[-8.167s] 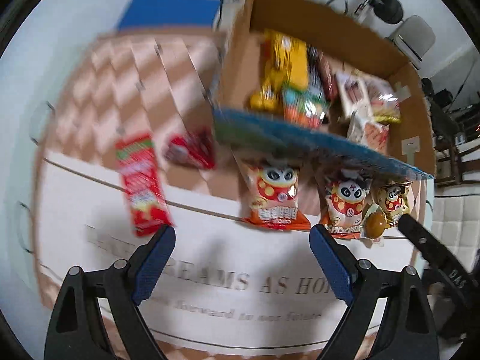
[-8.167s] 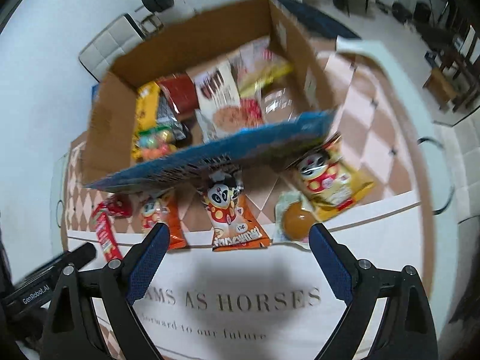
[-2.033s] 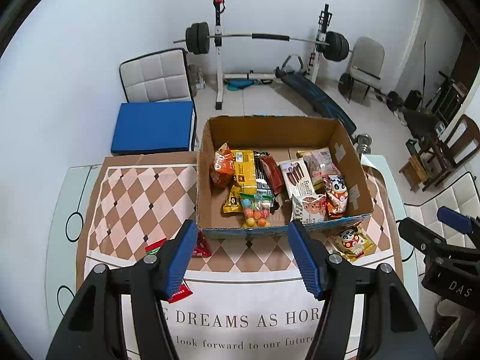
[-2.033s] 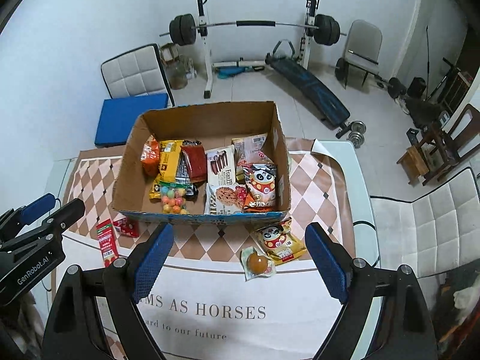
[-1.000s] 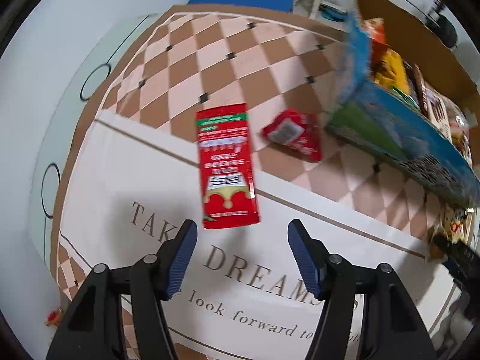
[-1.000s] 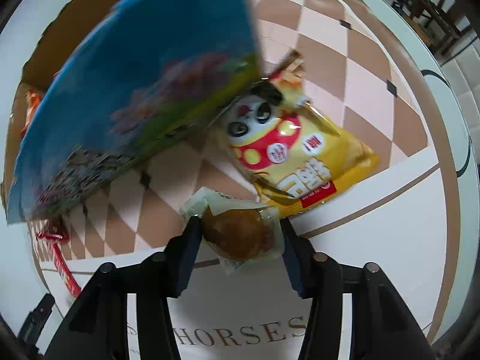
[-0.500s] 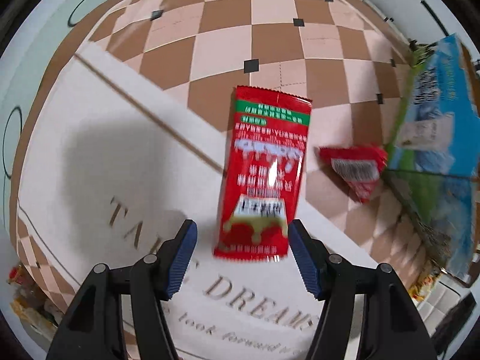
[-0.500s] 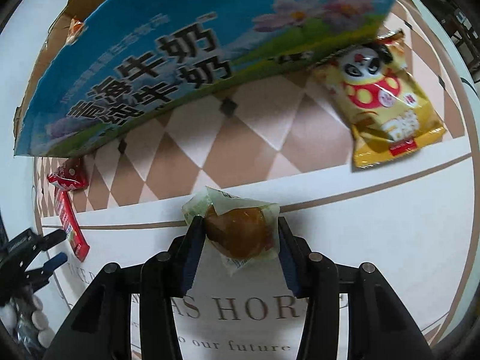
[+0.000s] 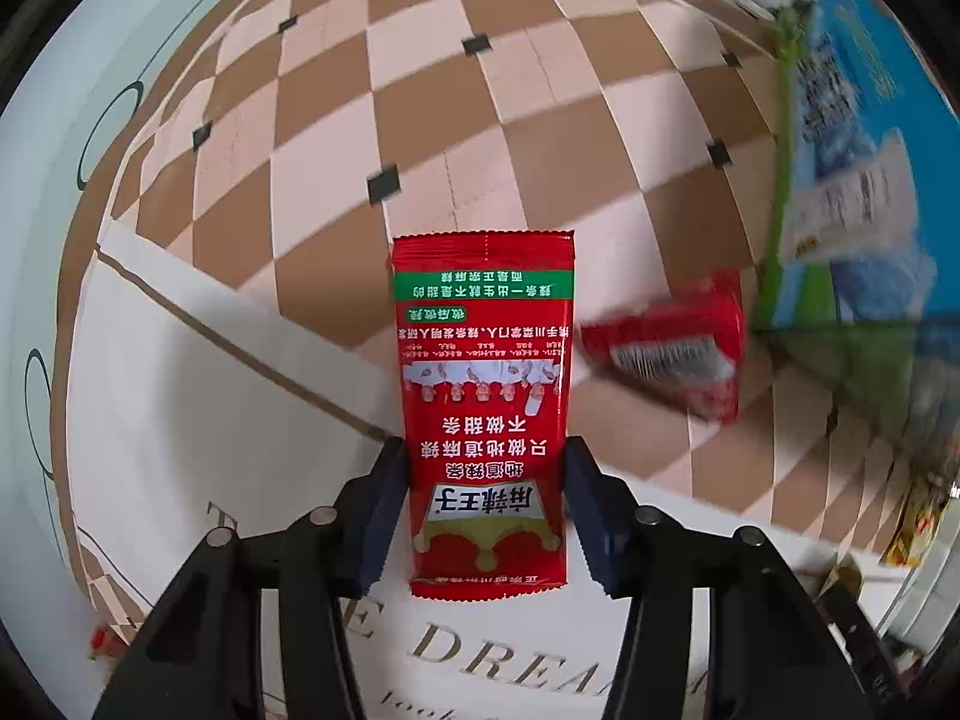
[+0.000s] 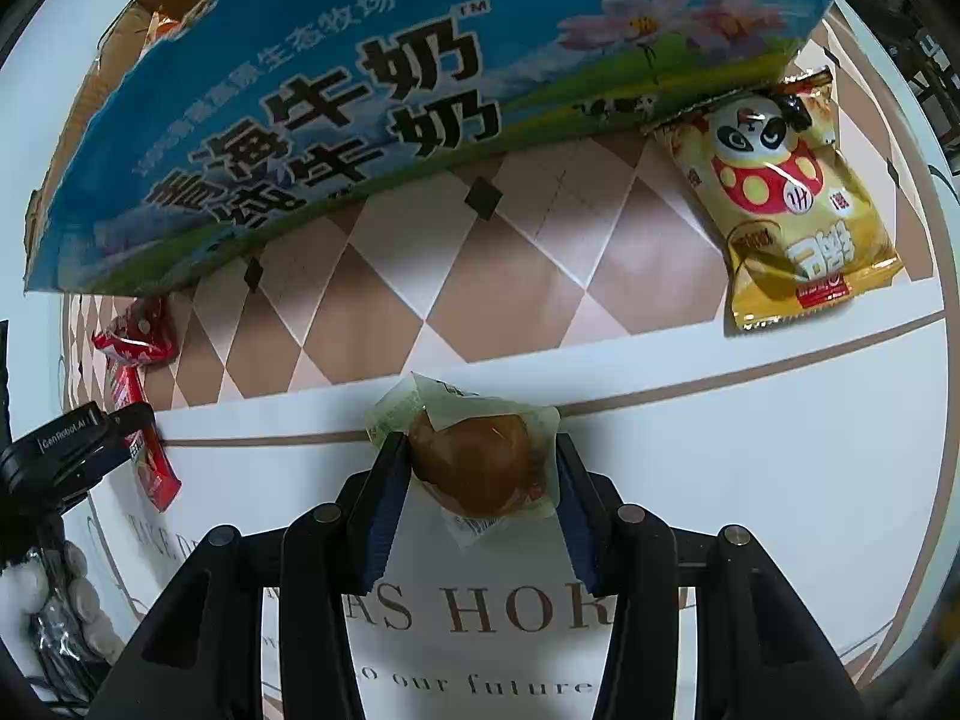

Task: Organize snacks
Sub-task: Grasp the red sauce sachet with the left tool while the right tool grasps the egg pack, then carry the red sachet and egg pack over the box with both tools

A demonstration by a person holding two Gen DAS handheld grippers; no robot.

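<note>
**Item record: two loose snacks in the grippers, destined for the box**

Left gripper [image 9: 483, 510]: fingers [image 9: 384, 510] either side of the lower end of the long red sachet [image 9: 483, 408], which lies flat on the tablecloth [image 9: 240, 420]. Pads sit at the packet's edges; whether they already pinch it cannot be told. Judged step: closing for a pick.

Right gripper [image 10: 480, 501]: clamped on the wrapped brown bun [image 10: 474, 462], pads pressing the clear wrapper from both sides, over the white band of the cloth.

Nearby stock: small red packet [image 9: 666, 354] just beside the sachet, blurred; yellow panda bag [image 10: 786, 204] with its top edge tucked against the blue-fronted cardboard box [image 10: 360, 90], which stands behind everything on the checked cloth.

Handling notes, as judgement:
- A flat foil sachet offers little to pinch; close slowly so it bows upward between the pads, and grip near the sealed end.
- Lift straight up first, keeping clear of the small red packet.
- The bun looks soft; hold only firmly enough to carry.
- Carry both high enough to clear the box's front wall, then let go low inside.
- Move one hand at a time over the box to avoid the grippers colliding.
</note>
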